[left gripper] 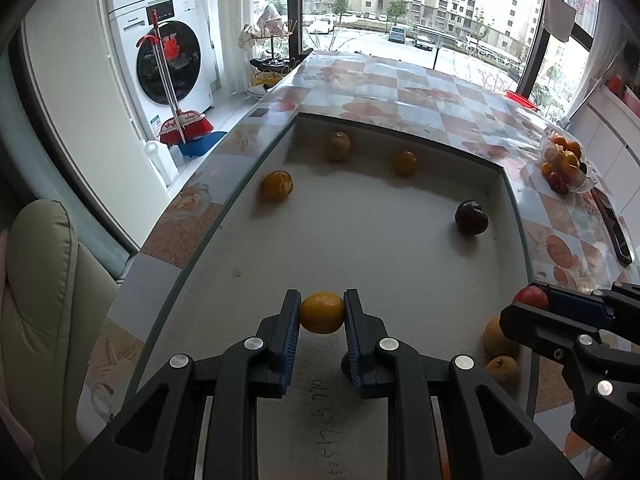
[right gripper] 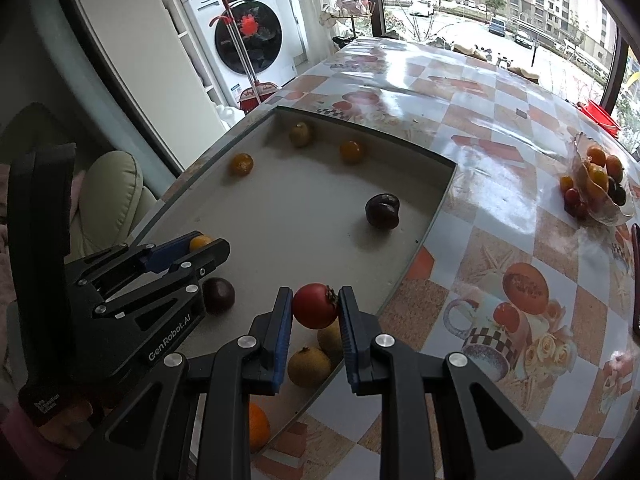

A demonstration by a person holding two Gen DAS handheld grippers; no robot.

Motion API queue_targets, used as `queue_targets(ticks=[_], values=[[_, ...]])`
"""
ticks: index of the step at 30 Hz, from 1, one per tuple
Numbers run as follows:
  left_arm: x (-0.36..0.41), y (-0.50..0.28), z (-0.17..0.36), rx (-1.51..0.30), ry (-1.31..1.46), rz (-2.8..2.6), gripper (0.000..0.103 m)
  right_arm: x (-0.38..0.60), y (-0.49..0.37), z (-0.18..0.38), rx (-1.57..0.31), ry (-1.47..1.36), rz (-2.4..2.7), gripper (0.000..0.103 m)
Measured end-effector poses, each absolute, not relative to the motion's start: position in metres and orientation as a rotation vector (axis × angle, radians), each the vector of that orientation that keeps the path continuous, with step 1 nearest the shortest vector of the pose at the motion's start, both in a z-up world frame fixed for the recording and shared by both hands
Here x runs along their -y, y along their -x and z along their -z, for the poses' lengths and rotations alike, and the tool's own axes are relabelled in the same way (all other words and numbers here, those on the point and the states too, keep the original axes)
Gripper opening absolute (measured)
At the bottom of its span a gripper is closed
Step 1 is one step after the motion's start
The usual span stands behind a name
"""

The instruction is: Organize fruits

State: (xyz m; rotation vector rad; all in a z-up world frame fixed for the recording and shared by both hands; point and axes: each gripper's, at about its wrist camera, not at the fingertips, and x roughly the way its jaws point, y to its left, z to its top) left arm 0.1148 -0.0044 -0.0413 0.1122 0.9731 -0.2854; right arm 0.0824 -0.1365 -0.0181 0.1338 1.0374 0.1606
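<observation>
Left gripper (left gripper: pixel 322 312): clamped on yellow fruit (left gripper: pixel 322 313). Right gripper (right gripper: pixel 315 307): clamped on red fruit (right gripper: pixel 315 306). Both over grey tray (right gripper: pixel 296 216); dark plum (right gripper: pixel 383 211) mid-tray, two pale fruits (right gripper: pixel 310 367) below red fruit; fruit bowl (right gripper: pixel 596 184) outside tray, well apart.

Counter (right gripper: pixel 500 128): glossy checked fruit-print cover. Shallow grey tray (right gripper: pixel 432 216) lies on it at the near left corner. Clear dish (right gripper: pixel 600 216) of small orange and dark fruits sits far right, well apart from the tray. Dark flat object (left gripper: pixel 614 228) near the dish, unidentified.
</observation>
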Motion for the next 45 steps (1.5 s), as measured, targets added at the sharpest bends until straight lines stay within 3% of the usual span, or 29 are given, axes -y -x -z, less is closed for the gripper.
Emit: queue_targets(ticks=[17, 19, 23, 25, 26, 27, 29, 37, 39, 45], values=[[0.010, -0.126, 0.050, -1.028, -0.129, 0.289, 0.023, 0.123, -0.109, 0.033, -1.134, -0.101, -0.173, 0.026], [0.009, -0.125, 0.050, -1.030, -0.127, 0.292, 0.023, 0.125, -0.108, 0.032, -1.134, -0.105, -0.167, 0.032], [0.004, -0.124, 0.050, -1.040, -0.108, 0.272, 0.024, 0.130, -0.106, 0.027, -1.129, -0.102, -0.141, 0.059], [0.001, -0.124, 0.050, -1.048, -0.109, 0.243, 0.061, 0.134, -0.104, 0.024, -1.120, -0.123, -0.147, 0.063], [-0.004, -0.123, 0.047, -1.030, -0.106, 0.197, 0.091, 0.136, -0.103, 0.021, -1.115, -0.129, -0.143, 0.064], [-0.009, -0.120, 0.045, -1.002, -0.100, 0.161, 0.101, 0.137, -0.103, 0.019, -1.109, -0.128, -0.137, 0.073], [-0.018, -0.117, 0.038, -0.975, -0.054, 0.175, 0.101, 0.140, -0.101, 0.015, -1.107, -0.117, -0.104, 0.088], [-0.023, -0.100, 0.033, -0.983, -0.065, 0.190, 0.101, 0.140, -0.093, 0.011, -1.124, -0.112, -0.104, 0.096], [-0.022, -0.094, 0.031, -0.966, -0.089, 0.198, 0.101, 0.140, -0.091, 0.011, -1.133, -0.102, -0.112, 0.103], [-0.024, -0.080, 0.028, -0.992, -0.084, 0.259, 0.101, 0.127, -0.083, 0.005, -1.119, -0.003, -0.088, 0.103]])
